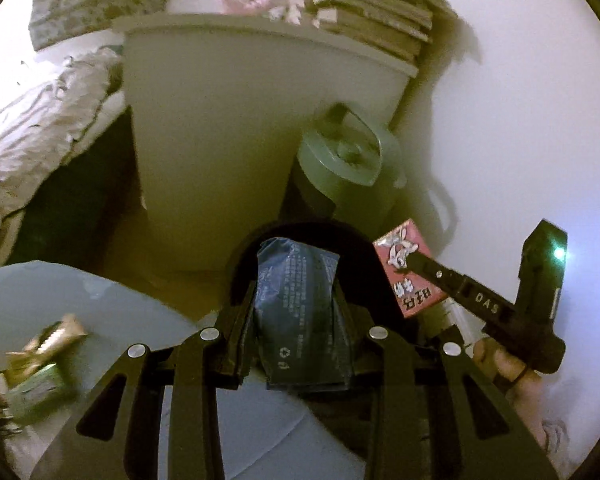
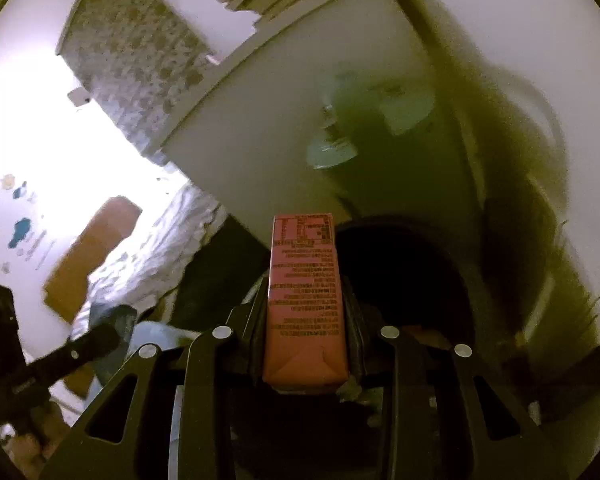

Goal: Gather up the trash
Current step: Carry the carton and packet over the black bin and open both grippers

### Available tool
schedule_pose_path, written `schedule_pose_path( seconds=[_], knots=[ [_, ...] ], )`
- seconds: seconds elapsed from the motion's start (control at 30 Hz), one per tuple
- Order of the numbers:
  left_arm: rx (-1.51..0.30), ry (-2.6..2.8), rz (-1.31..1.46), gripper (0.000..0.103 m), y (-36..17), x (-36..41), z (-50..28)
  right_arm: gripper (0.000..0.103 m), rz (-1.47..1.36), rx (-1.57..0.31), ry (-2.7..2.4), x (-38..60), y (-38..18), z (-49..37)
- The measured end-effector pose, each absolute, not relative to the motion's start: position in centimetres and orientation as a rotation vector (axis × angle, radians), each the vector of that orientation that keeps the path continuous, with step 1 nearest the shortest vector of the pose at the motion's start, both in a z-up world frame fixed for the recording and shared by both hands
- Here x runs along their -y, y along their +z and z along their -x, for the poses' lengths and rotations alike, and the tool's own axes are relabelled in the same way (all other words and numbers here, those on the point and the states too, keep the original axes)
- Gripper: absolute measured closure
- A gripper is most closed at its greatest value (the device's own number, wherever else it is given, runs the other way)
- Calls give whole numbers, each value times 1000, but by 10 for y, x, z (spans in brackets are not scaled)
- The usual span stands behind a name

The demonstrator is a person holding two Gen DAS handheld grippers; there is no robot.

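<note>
My left gripper is shut on a dark blue printed packet, held just over the near rim of a round black bin. To its right, my right gripper is shut on a red drink carton with a cartoon rabbit, beside the bin's right rim. In the right wrist view the red carton stands lengthwise between the fingers of the right gripper. The dark mouth of the bin lies just ahead and to the right. A finger of the left gripper shows at lower left.
A white cabinet stands behind the bin with stacked books on top. A green flask sits by the wall. A round grey-blue table at lower left carries several wrappers. A rumpled bed lies at the left.
</note>
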State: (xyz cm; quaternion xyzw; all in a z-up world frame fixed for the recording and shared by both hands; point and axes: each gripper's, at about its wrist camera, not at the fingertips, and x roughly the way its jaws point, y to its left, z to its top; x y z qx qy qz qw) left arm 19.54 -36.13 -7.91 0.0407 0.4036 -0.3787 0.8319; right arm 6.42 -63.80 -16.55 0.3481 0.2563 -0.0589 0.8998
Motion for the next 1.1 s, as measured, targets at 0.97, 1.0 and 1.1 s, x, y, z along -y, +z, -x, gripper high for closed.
schedule_pose_path(
  seconds=[0.97,1.0,1.1],
  knots=[
    [-906,-834,-107,32,-107,403,-192,29,-697,-563,-161,646,-181,-81],
    [-901,-831,-105,32,-104,399,-190,29,-695,-562,-158,644,-180,-81],
    [-881,-810,-96,32,-95,380,-184,29,-679,-571,-149,637,-180,-85]
  ],
)
